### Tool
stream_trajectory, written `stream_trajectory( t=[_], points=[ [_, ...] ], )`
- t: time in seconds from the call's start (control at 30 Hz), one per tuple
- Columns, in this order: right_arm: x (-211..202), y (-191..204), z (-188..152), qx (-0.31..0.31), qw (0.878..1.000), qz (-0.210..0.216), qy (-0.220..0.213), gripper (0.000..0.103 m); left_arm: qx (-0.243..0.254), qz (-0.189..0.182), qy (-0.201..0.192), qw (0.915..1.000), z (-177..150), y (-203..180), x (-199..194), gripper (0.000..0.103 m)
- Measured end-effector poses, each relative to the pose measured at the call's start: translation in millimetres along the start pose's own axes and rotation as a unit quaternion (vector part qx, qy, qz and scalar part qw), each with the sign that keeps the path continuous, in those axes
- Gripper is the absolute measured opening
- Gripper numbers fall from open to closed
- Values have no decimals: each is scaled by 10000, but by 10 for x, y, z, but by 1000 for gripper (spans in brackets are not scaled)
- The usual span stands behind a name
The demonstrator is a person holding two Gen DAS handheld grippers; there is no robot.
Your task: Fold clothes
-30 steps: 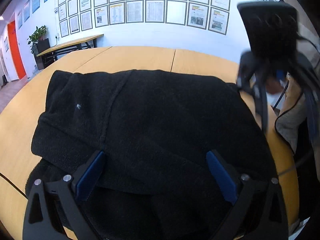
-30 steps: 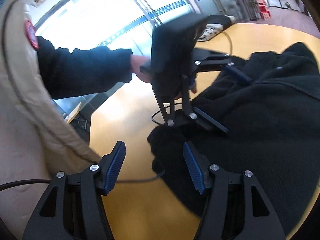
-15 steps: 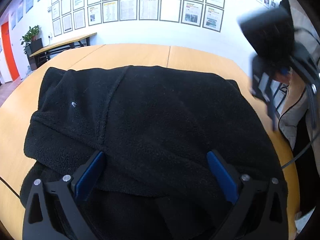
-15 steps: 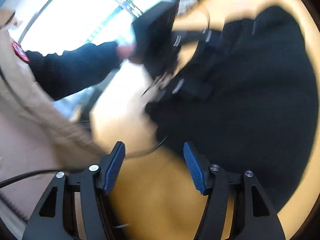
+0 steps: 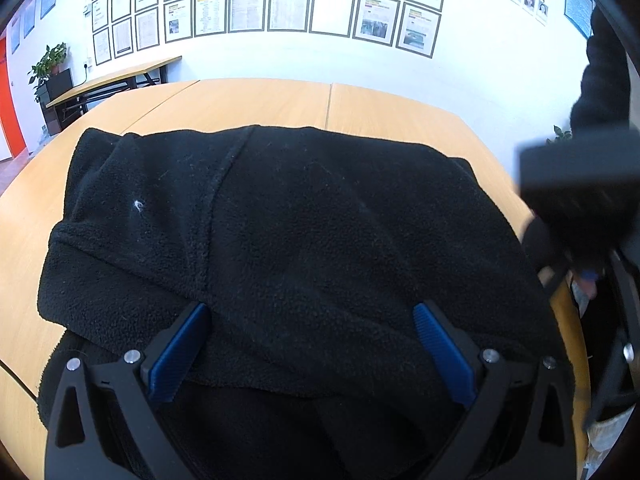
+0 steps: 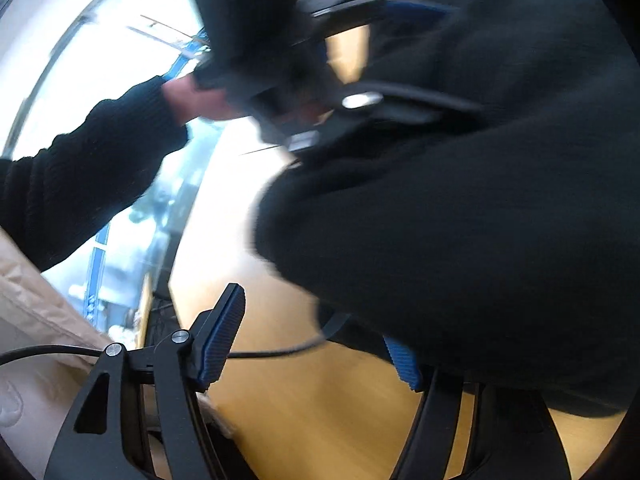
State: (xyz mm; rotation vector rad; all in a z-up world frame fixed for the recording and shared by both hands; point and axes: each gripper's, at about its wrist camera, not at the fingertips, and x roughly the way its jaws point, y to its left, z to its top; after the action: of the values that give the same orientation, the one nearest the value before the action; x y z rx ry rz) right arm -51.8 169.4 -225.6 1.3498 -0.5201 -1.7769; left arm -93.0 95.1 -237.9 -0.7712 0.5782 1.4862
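Observation:
A black fleece garment (image 5: pixel 304 232) lies folded on the round wooden table (image 5: pixel 260 100). My left gripper (image 5: pixel 312 344) hovers wide open over its near edge, one blue pad (image 5: pixel 180 352) on each side of the top fold, nothing pinched. In the right wrist view the fleece (image 6: pixel 480 220) fills the right side. My right gripper (image 6: pixel 312 350) is open at its corner: the left pad (image 6: pixel 222 340) over bare table, the right pad (image 6: pixel 402 364) partly under the fleece edge. A hand with a black sleeve (image 6: pixel 100 160) holds the left gripper (image 6: pixel 360 100) at the top, blurred.
The table edge runs close on the right (image 5: pixel 568 320). A thin black cable (image 6: pixel 280 354) crosses the table by my right gripper. A beige jacket (image 6: pixel 32 320) is at lower left. Framed papers (image 5: pixel 280 4), a side desk (image 5: pixel 120 76) and a plant (image 5: pixel 48 64) stand behind.
My right gripper has rolled and dropped toward the fleece corner, its right finger now at the fabric edge. The left gripper has crept slightly forward over the fleece, still open.

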Motion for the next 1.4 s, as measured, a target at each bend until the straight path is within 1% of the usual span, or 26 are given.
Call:
stream_trajectory(
  t=[0.03,0.13,0.27,0.3,0.37,0.43,0.5,0.53,0.6,0.67,0.7,0.73,0.8,0.83,0.9,0.97,1.0,1.03,1.07,1.13,1.17,1.23,1.3,1.37,1.4],
  points=[
    [63,70,-8,-102,9999,49,60,64,-1,-5,-5,10000,-1,13,-1,103],
    [252,300,-28,-424,9985,237,265,63,-1,-1,-9,10000,-1,34,-4,103],
    [508,676,-58,-852,9912,792,630,62,-35,1,10,10000,8,40,-12,103],
    [556,772,-72,-953,9885,939,710,57,-56,-6,16,10000,12,47,-17,103],
    [576,939,-110,-1119,9839,1130,820,57,-178,-32,34,9998,31,75,-51,103],
    [479,1023,-128,-1236,9831,1099,783,57,-372,20,22,9993,46,109,-138,102],
    [237,1009,-105,-1221,9866,929,549,57,-517,227,-141,9983,51,109,-321,102],
    [42,982,-75,-1196,9892,757,372,58,-614,350,-232,9972,58,117,-429,102],
    [-364,931,-3,-1172,9924,361,65,58,-810,532,-377,9946,83,127,-592,102],
    [-812,864,67,-1226,9922,-130,-190,59,-993,618,-618,9912,124,45,-746,102],
    [-1021,814,96,-1236,9915,-306,-272,59,-1084,661,-739,9891,145,4,-823,102],
    [-1213,752,120,-1230,9910,-419,-321,62,-1157,705,-855,9871,174,-47,-884,102],
    [-1596,610,172,-1193,9901,-623,-393,75,-1136,764,-968,9858,236,-250,-871,102],
    [-1787,514,202,-1144,9902,-694,-393,75,-1069,733,-973,9868,258,-390,-812,102],
    [-2083,363,196,-1107,9905,-778,-230,75,-940,639,-905,9894,295,-594,-671,102],
    [-2192,369,93,-1270,9883,-848,-74,75,-773,509,-607,9939,288,-774,-444,102],
    [-2220,370,81,-1300,9873,-912,-96,75,-706,564,-373,9952,252,-820,-298,102],
    [-2236,360,97,-1278,9865,-1000,-199,75,-655,618,-161,9958,219,-851,-156,102],
    [-2251,350,112,-1256,9856,-1087,-303,75,-648,686,-70,9955,189,-843,-48,103],
    [-2455,244,133,-1075,9837,-1319,-589,76,-604,890,-173,9940,134,-902,-8,103],
    [-2520,142,163,-978,9827,-1407,-696,76,-691,967,-138,9928,142,-916,-24,102],
    [-2600,-63,249,-875,9812,-1527,-794,77,-986,1106,-114,9889,162,-938,-133,102],
    [-2599,-264,381,-846,9804,-1599,-787,77,-1442,1322,-116,9806,120,-1024,-363,102],
    [-2608,-432,497,-793,9814,-1573,-761,77,-1943,1542,-65,9687,39,-1123,-592,102],
    [-2622,-474,535,-798,9822,-1524,-761,77,-2346,1643,22,9581,-66,-1201,-722,102]
  ],
)
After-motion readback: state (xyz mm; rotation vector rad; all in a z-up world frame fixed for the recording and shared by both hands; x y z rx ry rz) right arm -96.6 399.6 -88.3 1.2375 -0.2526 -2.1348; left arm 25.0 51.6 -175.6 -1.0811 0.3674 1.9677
